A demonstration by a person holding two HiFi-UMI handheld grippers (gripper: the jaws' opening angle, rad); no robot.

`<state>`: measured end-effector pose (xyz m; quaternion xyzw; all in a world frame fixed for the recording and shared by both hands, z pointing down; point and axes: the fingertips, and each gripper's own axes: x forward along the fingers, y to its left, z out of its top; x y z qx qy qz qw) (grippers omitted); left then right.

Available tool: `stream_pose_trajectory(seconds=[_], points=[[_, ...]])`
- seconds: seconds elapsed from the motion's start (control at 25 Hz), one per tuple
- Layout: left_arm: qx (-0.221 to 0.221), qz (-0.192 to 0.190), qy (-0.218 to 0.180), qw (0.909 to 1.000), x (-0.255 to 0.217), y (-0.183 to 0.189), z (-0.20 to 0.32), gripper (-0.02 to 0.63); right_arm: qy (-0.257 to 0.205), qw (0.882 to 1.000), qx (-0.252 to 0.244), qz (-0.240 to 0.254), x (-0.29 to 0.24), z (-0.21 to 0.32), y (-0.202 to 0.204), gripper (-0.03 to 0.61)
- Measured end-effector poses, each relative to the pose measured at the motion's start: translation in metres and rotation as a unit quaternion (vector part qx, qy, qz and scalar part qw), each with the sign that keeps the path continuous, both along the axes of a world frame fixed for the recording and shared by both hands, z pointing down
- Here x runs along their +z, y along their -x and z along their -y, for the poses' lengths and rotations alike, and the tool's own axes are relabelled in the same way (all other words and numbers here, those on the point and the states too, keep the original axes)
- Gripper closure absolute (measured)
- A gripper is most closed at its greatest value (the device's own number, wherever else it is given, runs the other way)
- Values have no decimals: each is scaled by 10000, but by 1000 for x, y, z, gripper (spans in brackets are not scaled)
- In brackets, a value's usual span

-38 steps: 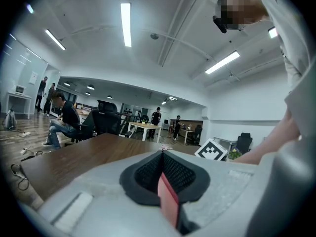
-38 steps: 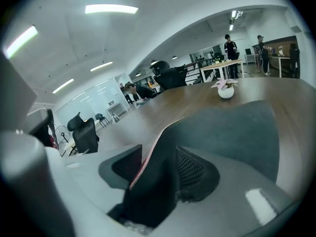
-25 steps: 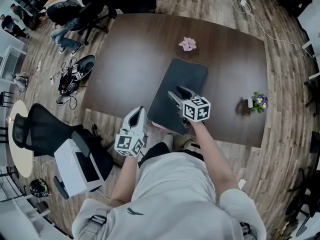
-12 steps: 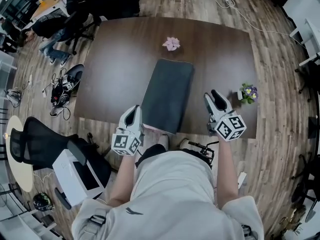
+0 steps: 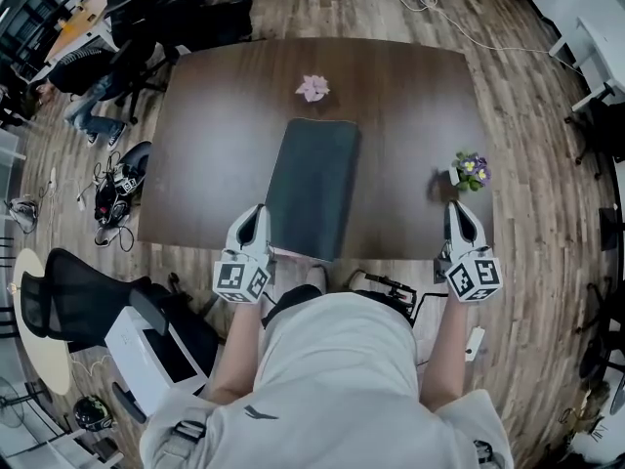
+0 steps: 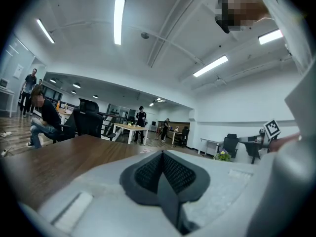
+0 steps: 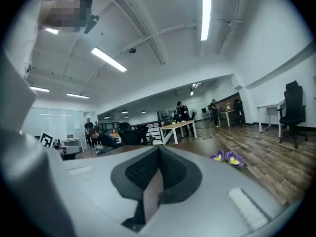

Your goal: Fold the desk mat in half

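The mat looks already folded, nothing left; left gripper at eight o'clock, right gripper at three, both pressed together, empty.

desk mat: dark grey, matt, smooth | table: dark brown wood, smooth | floor: streaky wood planks

An open-plan office, with pale desks, black swivel chairs, long ceiling strip lights and people standing about.
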<state>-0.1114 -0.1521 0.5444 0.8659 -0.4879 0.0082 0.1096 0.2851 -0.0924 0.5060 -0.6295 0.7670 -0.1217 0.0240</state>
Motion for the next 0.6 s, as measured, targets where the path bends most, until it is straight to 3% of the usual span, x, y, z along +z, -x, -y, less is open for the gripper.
stream_pose_trajectory(seconds=[0.6], points=[[34, 36, -16, 10000, -1, -3, -5, 611, 116, 9999, 25, -61, 10, -11, 2, 580]])
